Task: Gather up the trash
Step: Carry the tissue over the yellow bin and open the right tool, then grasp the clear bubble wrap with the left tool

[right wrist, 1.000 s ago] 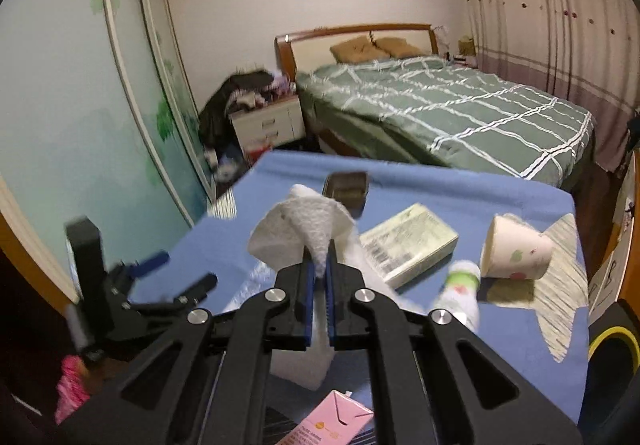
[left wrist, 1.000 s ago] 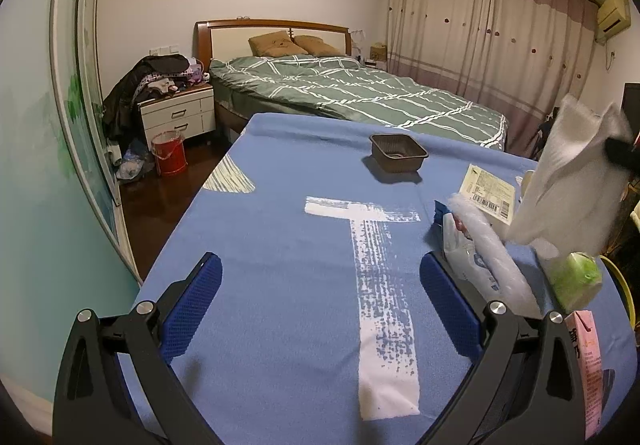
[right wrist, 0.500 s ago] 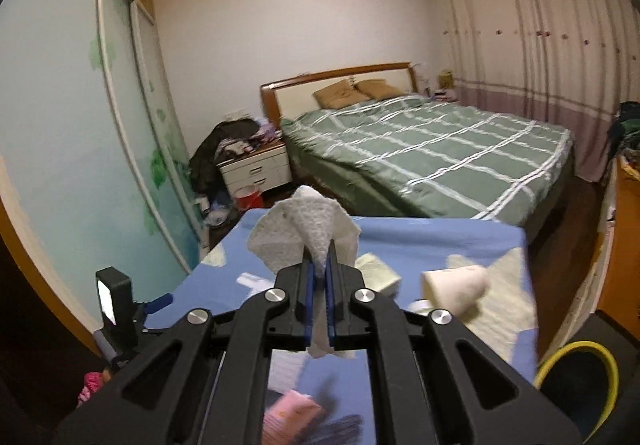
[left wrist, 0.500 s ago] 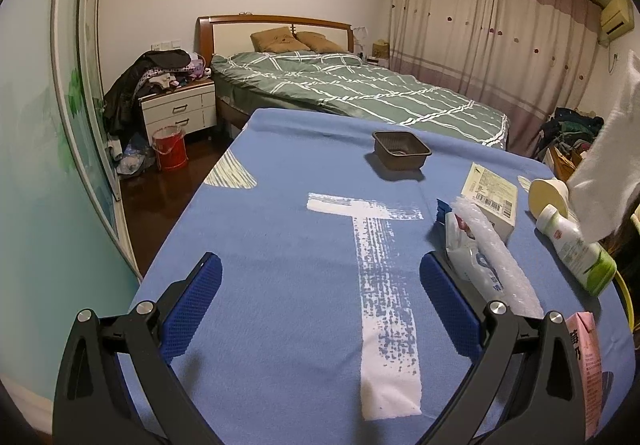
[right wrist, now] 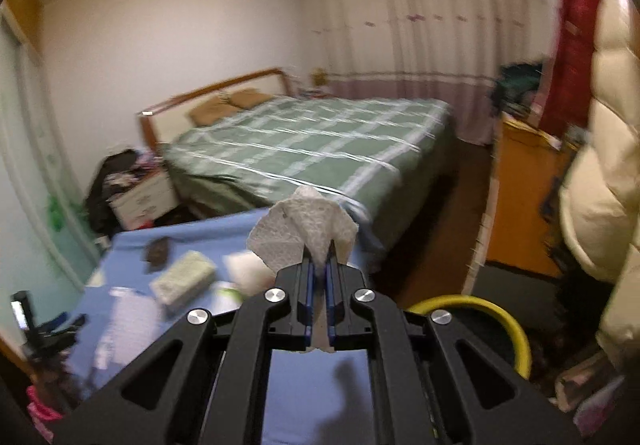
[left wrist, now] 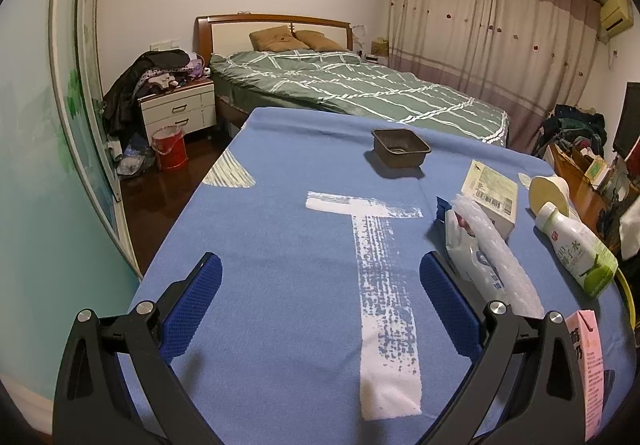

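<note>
My right gripper (right wrist: 317, 265) is shut on a crumpled white paper towel (right wrist: 304, 231), held near the right edge of the blue table (right wrist: 312, 385). A black bin with a yellow rim (right wrist: 492, 311) stands on the floor just right of it. In the left wrist view my left gripper (left wrist: 320, 285) hangs open over the blue cloth (left wrist: 280, 245) with nothing between its fingers. On the right of the table lie a plastic wrapper (left wrist: 480, 257), a cardboard box (left wrist: 490, 191), a paper cup (left wrist: 549, 191), a green-and-white bottle (left wrist: 576, 251) and a pink carton (left wrist: 588, 361).
A brown plastic tray (left wrist: 400, 147) sits at the far middle of the table. Beyond it stands a bed with a green checked cover (left wrist: 360, 93). A white padded coat (right wrist: 600, 165) hangs at the right and an orange cabinet (right wrist: 520, 197) stands behind the bin.
My right gripper has swung to the right with the paper towel, from over the trash items to the table's right edge beside the bin. The left gripper has stayed still.
</note>
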Available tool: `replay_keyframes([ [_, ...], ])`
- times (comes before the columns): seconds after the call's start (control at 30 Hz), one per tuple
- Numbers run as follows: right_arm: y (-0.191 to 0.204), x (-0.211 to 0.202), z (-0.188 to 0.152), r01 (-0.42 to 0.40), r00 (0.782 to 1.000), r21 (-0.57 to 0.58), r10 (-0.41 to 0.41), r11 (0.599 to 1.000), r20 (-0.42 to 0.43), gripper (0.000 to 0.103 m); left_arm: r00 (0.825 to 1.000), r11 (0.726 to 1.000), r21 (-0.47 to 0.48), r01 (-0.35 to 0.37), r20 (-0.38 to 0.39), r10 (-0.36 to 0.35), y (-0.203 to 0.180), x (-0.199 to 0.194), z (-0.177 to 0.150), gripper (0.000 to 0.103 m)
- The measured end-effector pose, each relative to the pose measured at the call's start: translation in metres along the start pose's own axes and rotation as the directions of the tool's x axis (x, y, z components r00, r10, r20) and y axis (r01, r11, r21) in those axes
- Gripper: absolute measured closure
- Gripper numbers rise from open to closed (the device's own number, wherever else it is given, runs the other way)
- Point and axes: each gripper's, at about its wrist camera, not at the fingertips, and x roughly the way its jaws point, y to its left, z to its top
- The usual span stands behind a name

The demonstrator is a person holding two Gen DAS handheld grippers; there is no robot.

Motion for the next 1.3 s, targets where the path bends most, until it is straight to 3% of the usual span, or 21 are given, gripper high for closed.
replay_keyframes([
  [0.13,-0.048,0.024,-0.023,0.097,0.992,0.058,-0.092,0.994,-0.081,0.098,1.0,1.0,0.003,-0.001,-0.001,0.001,-0.001,0.0,0.0,0.005],
  [0.37,-0.109,0.066,-0.067,0.244,0.956,0.12,-0.217,0.962,-0.199,0.095,1.0,1.0,0.004,0.003,-0.013,-0.003,-0.004,0.005,0.0,0.005],
  [0.5,-0.125,0.073,-0.08,0.287,0.942,0.147,-0.25,0.947,-0.225,0.069,1.0,1.0,0.004,0.002,-0.023,-0.002,-0.003,0.007,0.0,0.005],
  [0.63,-0.129,0.073,-0.088,0.307,0.936,0.167,-0.266,0.937,-0.231,0.067,1.0,1.0,0.002,0.002,-0.025,-0.002,-0.002,0.007,0.0,0.005],
  [0.9,-0.089,0.069,-0.093,0.227,0.972,0.184,-0.21,0.956,-0.11,0.066,1.0,1.0,0.006,0.008,-0.023,-0.008,-0.002,0.007,-0.001,0.005],
  [1.07,-0.056,0.081,-0.099,0.222,0.975,0.15,-0.217,0.963,-0.051,0.066,1.0,1.0,0.006,0.01,-0.029,-0.01,-0.008,0.004,0.0,0.005],
  [1.3,-0.044,0.072,-0.1,0.259,0.963,0.144,-0.266,0.955,0.033,0.065,0.979,0.986,0.046,0.159,-0.133,-0.151,-0.059,-0.002,0.016,0.005],
])
